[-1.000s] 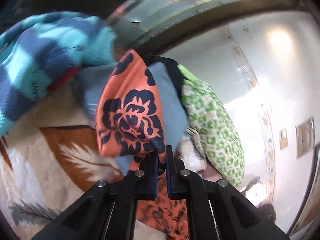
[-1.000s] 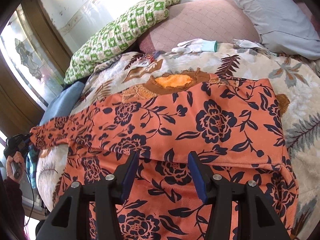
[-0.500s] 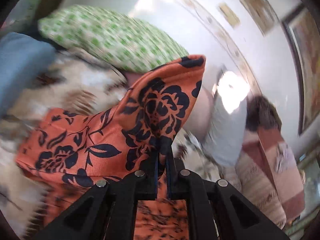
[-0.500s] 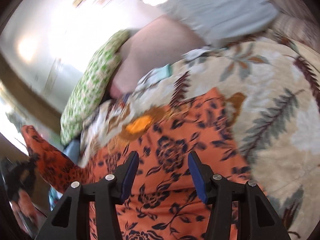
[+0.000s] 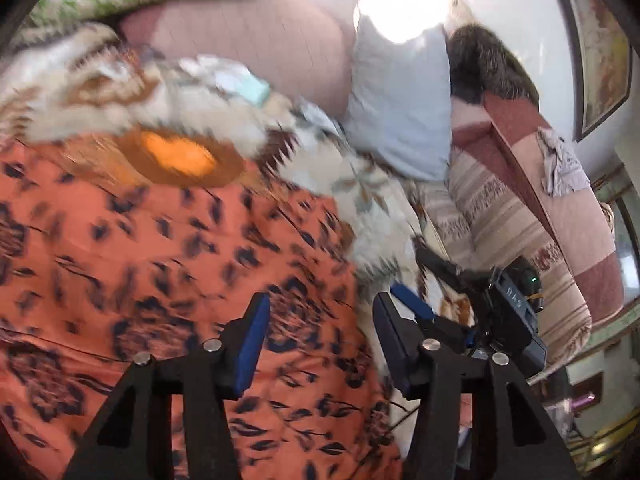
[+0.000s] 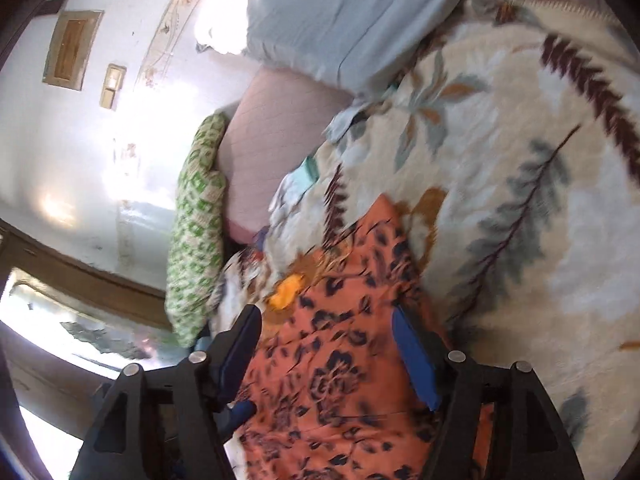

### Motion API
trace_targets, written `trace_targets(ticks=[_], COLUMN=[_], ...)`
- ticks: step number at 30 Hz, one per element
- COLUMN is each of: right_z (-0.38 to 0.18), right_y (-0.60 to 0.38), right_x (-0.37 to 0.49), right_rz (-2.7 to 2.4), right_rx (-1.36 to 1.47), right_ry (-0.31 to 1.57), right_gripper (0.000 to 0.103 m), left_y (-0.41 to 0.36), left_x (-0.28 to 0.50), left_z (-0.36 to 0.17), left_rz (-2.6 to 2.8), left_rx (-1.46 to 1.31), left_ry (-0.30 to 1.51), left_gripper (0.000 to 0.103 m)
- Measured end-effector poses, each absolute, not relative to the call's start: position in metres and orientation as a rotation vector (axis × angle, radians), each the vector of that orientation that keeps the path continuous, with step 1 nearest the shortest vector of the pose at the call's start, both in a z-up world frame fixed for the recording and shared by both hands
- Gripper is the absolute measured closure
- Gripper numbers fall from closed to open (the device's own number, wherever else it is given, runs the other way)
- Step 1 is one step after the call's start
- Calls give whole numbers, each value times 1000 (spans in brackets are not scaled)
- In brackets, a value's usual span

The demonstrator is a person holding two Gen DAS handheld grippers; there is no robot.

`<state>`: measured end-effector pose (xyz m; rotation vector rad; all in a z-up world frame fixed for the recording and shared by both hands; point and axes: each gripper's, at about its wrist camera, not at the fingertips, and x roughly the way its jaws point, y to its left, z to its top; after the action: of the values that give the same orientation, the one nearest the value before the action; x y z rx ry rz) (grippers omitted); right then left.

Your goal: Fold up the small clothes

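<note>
Orange floral garment [image 5: 168, 248] beside blanket [image 6: 520, 200]

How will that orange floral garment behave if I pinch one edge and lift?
The orange floral garment will probably drape limply, since it follows the blanket's contours. It looks thin, so likely light. It may slide while folding.

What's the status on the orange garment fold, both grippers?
Left gripper jaws opening, nothing pinched. Right gripper jaws opening, hovering over the cloth. Orange floral garment lying on the leaf-print blanket. Nothing in the way.
</note>
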<state>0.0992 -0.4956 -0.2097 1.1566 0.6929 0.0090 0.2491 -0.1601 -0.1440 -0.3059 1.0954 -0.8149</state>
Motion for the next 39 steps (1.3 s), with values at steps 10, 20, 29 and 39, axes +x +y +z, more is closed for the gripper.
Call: trace_targets(ticks=[10, 20, 29, 39], right_z=[-237, -255, -196, -231], right_y=[-480, -449, -438, -471], right_x=[124, 178, 176, 179], right_rz=[-152, -230, -291, -318], right_rx=[1024, 635, 437, 593], right_ry=[882, 1056, 816, 981], right_gripper=[32, 70, 91, 88], left_y=[-31, -26, -10, -9], left_x=[276, 283, 281, 275], left_z=[-179, -226, -226, -220], left_rz=[-216, -137, -88, -84], left_rx=[-62, 37, 24, 5], left_ry=[938, 1030, 1024, 998], left_gripper=[43, 43, 69, 69])
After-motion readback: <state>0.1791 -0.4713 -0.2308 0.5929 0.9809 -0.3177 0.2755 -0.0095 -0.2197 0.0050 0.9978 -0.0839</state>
